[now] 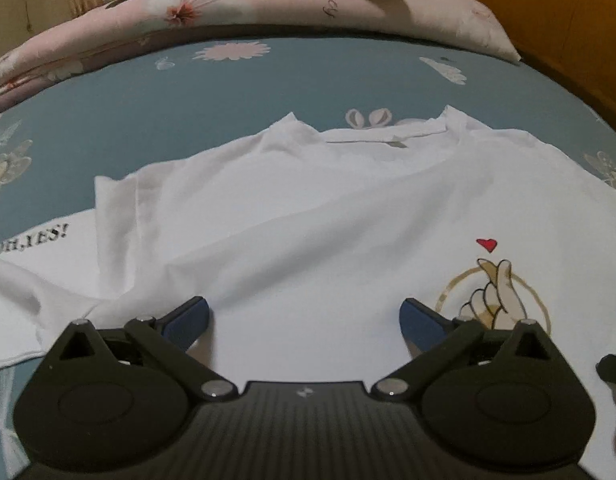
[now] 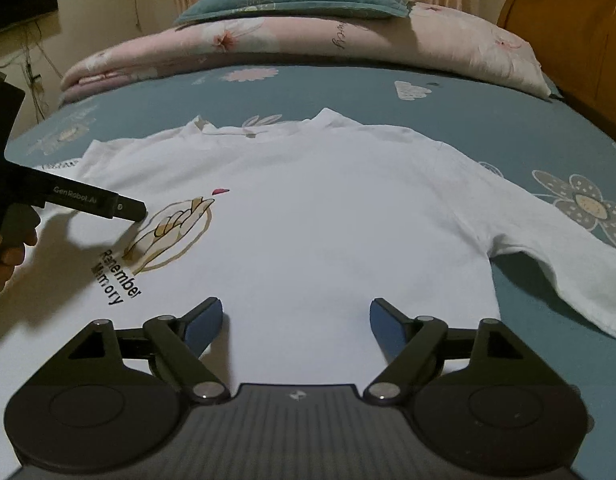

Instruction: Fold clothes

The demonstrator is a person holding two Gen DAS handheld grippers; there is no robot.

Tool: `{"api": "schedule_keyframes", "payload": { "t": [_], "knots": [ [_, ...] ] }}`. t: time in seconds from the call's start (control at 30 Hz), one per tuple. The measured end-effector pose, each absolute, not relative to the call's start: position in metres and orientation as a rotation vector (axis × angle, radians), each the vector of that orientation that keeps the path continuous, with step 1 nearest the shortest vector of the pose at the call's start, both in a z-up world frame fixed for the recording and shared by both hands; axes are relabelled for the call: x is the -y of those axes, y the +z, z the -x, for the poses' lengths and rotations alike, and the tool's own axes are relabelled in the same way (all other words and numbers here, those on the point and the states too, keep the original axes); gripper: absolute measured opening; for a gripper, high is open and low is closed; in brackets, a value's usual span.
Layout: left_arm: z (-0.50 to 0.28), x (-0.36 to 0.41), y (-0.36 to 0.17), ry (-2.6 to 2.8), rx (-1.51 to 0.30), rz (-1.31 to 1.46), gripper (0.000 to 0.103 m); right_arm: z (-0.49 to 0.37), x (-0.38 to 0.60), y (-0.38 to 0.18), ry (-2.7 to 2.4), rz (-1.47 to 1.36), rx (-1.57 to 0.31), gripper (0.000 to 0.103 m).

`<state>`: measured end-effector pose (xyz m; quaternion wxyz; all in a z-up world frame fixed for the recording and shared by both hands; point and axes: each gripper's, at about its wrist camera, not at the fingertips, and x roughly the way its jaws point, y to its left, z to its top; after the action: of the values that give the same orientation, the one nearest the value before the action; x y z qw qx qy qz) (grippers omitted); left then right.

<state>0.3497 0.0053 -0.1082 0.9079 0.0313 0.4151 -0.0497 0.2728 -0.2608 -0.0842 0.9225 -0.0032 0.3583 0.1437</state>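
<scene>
White long-sleeved cotton T-shirt with finger-heart print lies flat on the blue flower-patterned bedsheet. My left gripper and right gripper both gape above it, nothing between pads.

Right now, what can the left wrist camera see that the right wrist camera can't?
Only the left wrist view shows the black "OH,YES!" print on the folded-in sleeve. Only the right wrist view shows the outstretched white sleeve, the black "Remember Memory" lettering and the person's hand holding the left gripper, jaws open. Both show the white long-sleeved shirt, its finger-heart drawing and the blue flowered bedsheet.
</scene>
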Motion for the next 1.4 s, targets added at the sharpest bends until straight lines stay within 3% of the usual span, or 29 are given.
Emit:
{"api": "schedule_keyframes", "payload": {
  "t": [0.27, 0.77, 1.13, 1.4],
  "knots": [
    [-0.325, 0.049, -0.089, -0.405, -0.927, 0.085, 0.101, -0.272, 0.259, -0.084, 0.291, 0.003, -0.739, 0.088],
    [-0.390, 0.069, -0.109, -0.166, -0.903, -0.018, 0.102, -0.277, 0.265, -0.083, 0.316, -0.054, -0.745, 0.093],
    [-0.306, 0.028, -0.093, -0.324, -0.931, 0.041, 0.102, -0.279, 0.266, -0.081, 0.304, -0.080, -0.754, 0.093],
    [-0.314, -0.035, -0.111, 0.006, -0.884, 0.039, 0.102, -0.281, 0.267, -0.082, 0.305, -0.108, -0.754, 0.098]
  ]
}}
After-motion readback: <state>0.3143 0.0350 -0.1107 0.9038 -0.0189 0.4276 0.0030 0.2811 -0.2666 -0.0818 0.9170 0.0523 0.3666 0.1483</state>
